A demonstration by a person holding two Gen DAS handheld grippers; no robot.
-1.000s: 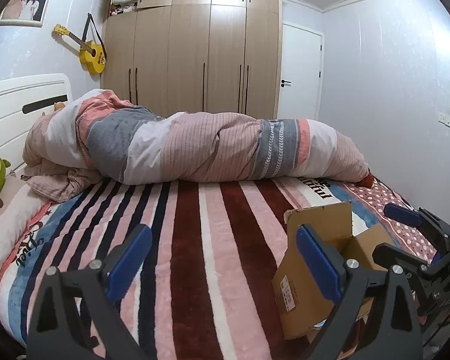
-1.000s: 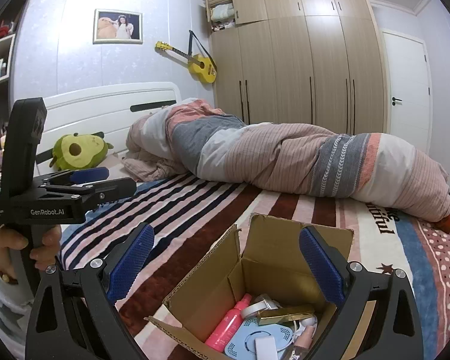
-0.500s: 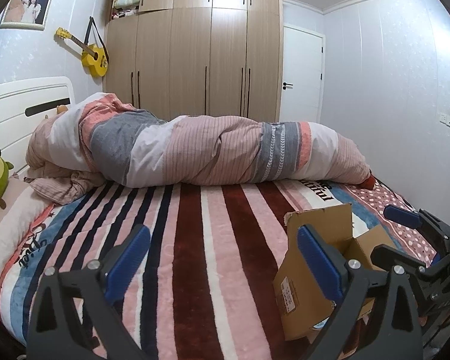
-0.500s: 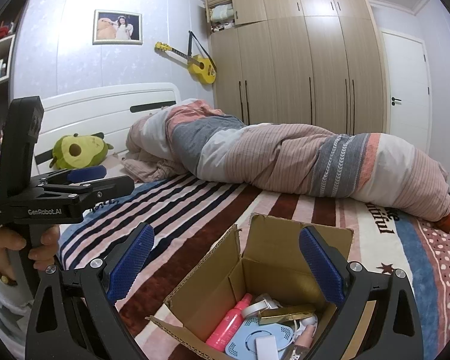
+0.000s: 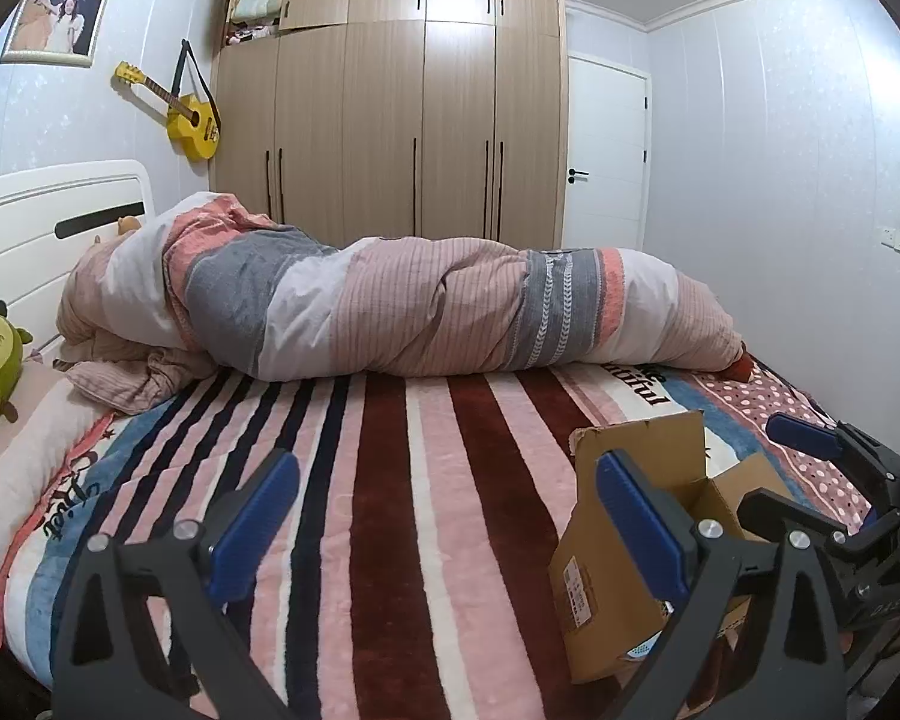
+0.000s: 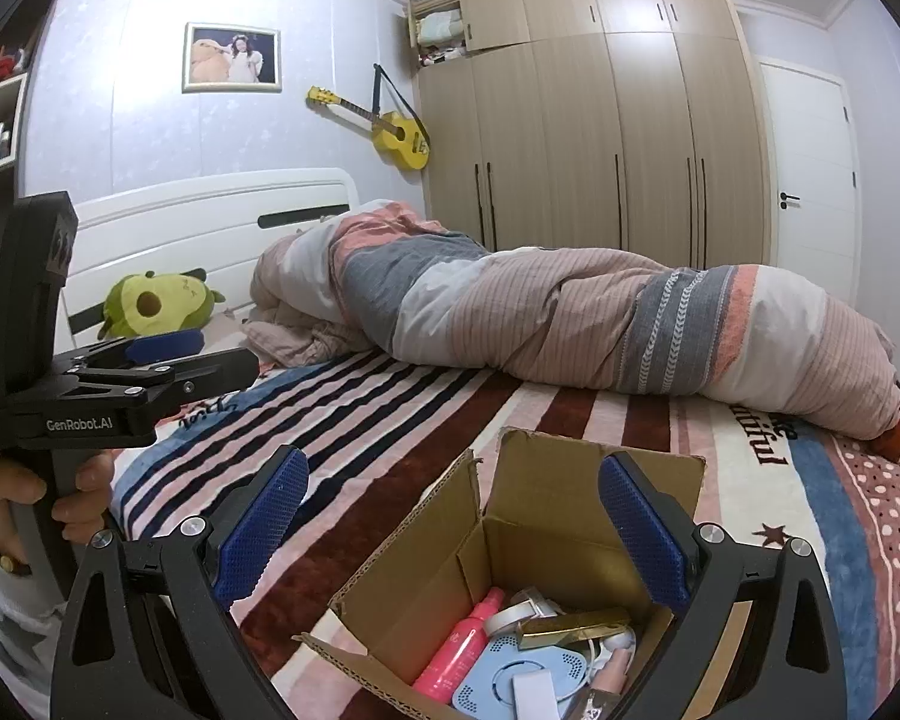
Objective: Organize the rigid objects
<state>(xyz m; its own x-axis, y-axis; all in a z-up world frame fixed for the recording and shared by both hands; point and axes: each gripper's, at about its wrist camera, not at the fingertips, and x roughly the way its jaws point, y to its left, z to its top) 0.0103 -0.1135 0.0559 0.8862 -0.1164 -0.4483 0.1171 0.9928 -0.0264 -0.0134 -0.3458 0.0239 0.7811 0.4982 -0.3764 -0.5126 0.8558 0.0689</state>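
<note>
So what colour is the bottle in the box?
Pink. The bottle lies in the cardboard box, best seen in the right wrist view.

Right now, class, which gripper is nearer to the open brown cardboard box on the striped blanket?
Right. The right gripper hangs over the open brown cardboard box, both fingers open above it. The left gripper sits off to the box's left, over bare striped blanket.

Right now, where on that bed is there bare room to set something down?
The striped blanket lies bare between the rolled duvet and the cardboard box, out to the avocado toy. The box is crowded with a pink bottle and other bits.
</note>
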